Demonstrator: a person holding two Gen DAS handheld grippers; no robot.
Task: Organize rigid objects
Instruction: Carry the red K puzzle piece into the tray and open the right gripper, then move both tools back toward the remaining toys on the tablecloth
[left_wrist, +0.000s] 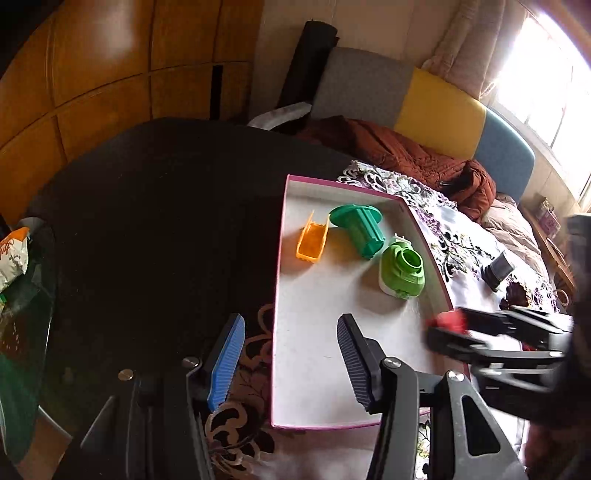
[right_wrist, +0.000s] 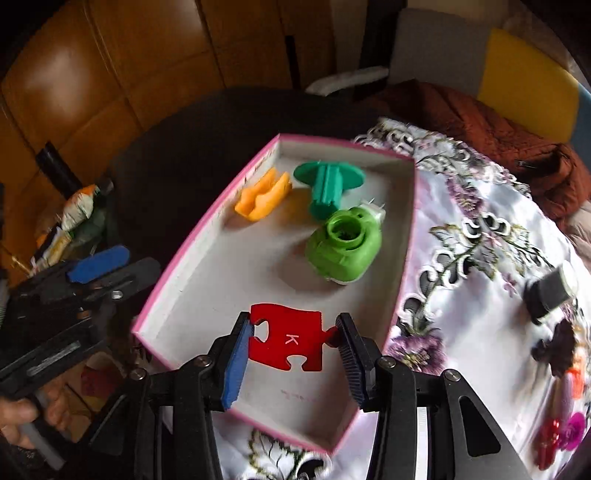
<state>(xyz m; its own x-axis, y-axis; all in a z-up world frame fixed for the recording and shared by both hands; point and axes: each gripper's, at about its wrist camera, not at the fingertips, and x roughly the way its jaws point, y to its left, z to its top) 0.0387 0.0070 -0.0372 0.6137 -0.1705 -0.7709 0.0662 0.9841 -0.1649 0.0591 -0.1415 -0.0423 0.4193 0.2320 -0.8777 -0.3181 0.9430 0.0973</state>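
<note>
Right gripper: the right gripper (right_wrist: 291, 345) pinches a red puzzle piece (right_wrist: 286, 341) by its two side edges, one pad on each side; the piece bears a white letter K and lies flat between the pads, above the near part of the box floor
Left gripper: the left gripper (left_wrist: 291, 354) has its jaws spread with nothing between them; it straddles the near left wall of the box, the blue pad (left_wrist: 227, 363) over the dark cloth outside, the dark pad (left_wrist: 356, 362) over the white floor inside
Box: a shallow white box with a pink rim (right_wrist: 207, 236) sits on a table, partly on a white floral tablecloth (right_wrist: 480, 258), partly on a dark surface (left_wrist: 166, 221)
Inside the box: an orange trough-shaped part (right_wrist: 264, 199) by the far left wall, a dark green flanged spool (right_wrist: 327, 181) lying on its side beside it, and a light green round housing (right_wrist: 343, 247) touching or nearly touching the spool's end
Outside the box: a small grey and black cylinder (right_wrist: 550, 291) rests on the tablecloth, well apart to the right
Person: a hand (right_wrist: 26, 417) grips the left tool's handle, seen at the lower left of the right wrist view
</note>
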